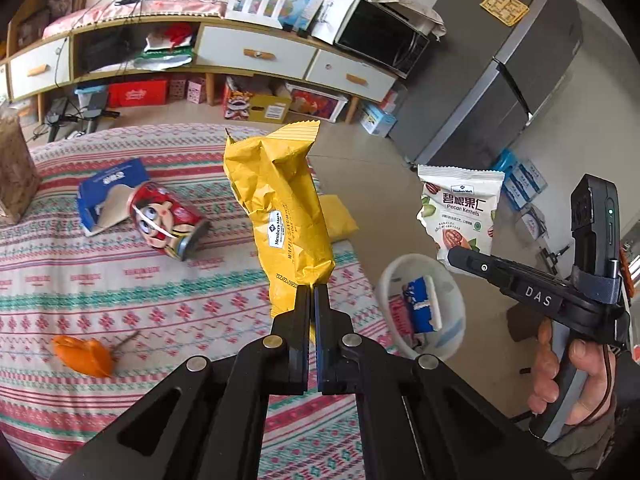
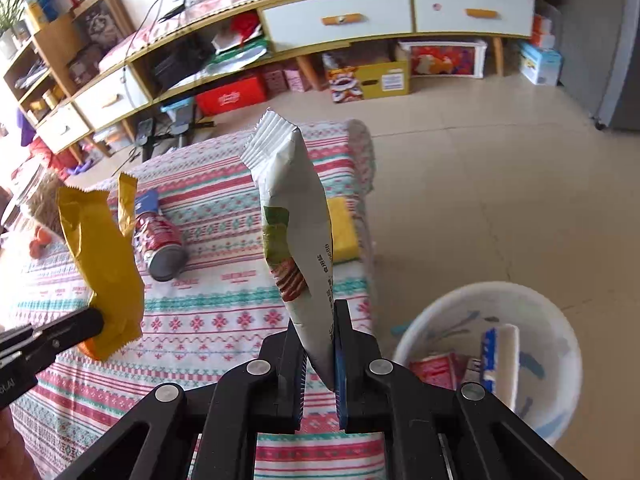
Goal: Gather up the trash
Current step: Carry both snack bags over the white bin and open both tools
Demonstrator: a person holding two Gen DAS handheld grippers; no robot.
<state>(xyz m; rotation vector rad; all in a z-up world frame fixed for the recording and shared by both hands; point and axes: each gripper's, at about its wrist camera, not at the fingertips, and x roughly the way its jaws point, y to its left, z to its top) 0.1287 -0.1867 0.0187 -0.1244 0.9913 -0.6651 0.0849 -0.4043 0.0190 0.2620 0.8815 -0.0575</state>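
Observation:
My left gripper (image 1: 312, 294) is shut on the lower end of a crumpled yellow snack wrapper (image 1: 280, 208), which stands up above the patterned tablecloth (image 1: 120, 280). My right gripper (image 2: 320, 320) is shut on the bottom edge of a white pecan-kernel bag (image 2: 292, 216), held upright over the table's right end. From the left wrist, the right gripper (image 1: 452, 258) and its pecan bag (image 1: 460, 208) hang above the white bin (image 1: 384, 280) on the floor. The right wrist view shows the left gripper (image 2: 96, 320) with the yellow wrapper (image 2: 104, 256) at the left and the bin (image 2: 440, 320) at the lower right.
On the cloth lie a dented red can (image 1: 168, 220), a torn blue carton (image 1: 108, 192), orange peel (image 1: 84, 354) and a flat yellow packet (image 1: 340, 220). The bin holds a blue-and-white carton (image 1: 420, 308). A brown bag (image 1: 12, 172) stands far left. A grey fridge (image 1: 500, 80) and a low cabinet (image 1: 256, 54) lie beyond.

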